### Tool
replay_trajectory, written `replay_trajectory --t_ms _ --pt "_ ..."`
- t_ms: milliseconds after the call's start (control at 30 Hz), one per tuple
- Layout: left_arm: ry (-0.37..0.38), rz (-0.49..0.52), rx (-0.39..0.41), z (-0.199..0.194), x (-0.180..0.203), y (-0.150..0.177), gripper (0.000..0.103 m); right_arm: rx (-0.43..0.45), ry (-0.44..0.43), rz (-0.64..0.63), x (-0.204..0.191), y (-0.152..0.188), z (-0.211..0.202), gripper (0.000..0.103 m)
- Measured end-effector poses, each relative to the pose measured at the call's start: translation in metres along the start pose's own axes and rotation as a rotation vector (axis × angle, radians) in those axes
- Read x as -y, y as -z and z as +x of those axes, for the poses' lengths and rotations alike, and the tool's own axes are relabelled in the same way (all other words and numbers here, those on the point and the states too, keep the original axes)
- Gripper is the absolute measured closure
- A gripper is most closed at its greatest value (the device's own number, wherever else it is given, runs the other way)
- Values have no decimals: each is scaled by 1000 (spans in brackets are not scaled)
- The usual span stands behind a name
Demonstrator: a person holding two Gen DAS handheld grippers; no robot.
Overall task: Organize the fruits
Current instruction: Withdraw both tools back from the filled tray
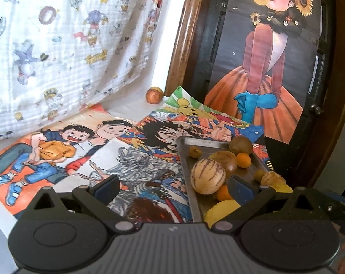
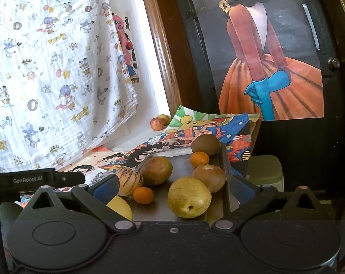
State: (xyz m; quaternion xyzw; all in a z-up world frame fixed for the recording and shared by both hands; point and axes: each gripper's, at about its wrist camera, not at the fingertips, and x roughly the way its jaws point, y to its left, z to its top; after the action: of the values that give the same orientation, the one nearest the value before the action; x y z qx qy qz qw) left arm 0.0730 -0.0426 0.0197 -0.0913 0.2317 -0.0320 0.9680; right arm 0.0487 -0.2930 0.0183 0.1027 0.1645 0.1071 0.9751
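Left wrist view first: your left gripper [image 1: 173, 186] is spread wide with nothing between its fingers, hanging low over the cartoon posters [image 1: 117, 150] near the left edge of the metal tray [image 1: 183, 159]. Its right finger sits just in front of the tray's fruit, so you look lined up beside the pile rather than on any one piece. The tray already holds most of the haul: a striped melon [image 1: 206, 175] near the front, a brown fruit [image 1: 226, 162] behind it, a kiwi [image 1: 240, 145] at the far rim, small oranges [image 1: 243, 159] tucked between. One stray fruit [image 1: 154, 94] sits far off by the wall, under the hanging printed cloth [image 1: 58, 45], well apart from the tray, and my guess is that one is left to collect. Now the right wrist view: your right gripper [image 2: 172, 189] is also wide open and empty, hovering right at the tray's near end, its right finger just outside the tray's right wall [image 2: 226, 173]. A yellow pear [image 2: 188, 196] lies almost between the fingers, a likely pick if you mean to regroup by kind. From here the far corner shows two stray fruits [image 2: 159, 123] side by side, touching, against the wooden frame [image 2: 163, 52]. The other gripper's black body [image 2: 35, 179] shows at the left, close by, so mind a clash.
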Motion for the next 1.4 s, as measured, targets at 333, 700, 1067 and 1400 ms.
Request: replay_trajectory --t_ms 333,700,1067,1400 --pt "-38 55 40 -23 -4 9 0 15 7 -28 -10 1 -11 1" --pt "-49 81 44 -44 -10 22 0 27 9 -53 -18 2 -28 1" --pt "-56 114 56 -67 -14 31 0 2 14 -86 -30 11 -44 1" --pt "-67 158 49 -83 -17 39 0 -29 17 -116 -40 20 -57 1"
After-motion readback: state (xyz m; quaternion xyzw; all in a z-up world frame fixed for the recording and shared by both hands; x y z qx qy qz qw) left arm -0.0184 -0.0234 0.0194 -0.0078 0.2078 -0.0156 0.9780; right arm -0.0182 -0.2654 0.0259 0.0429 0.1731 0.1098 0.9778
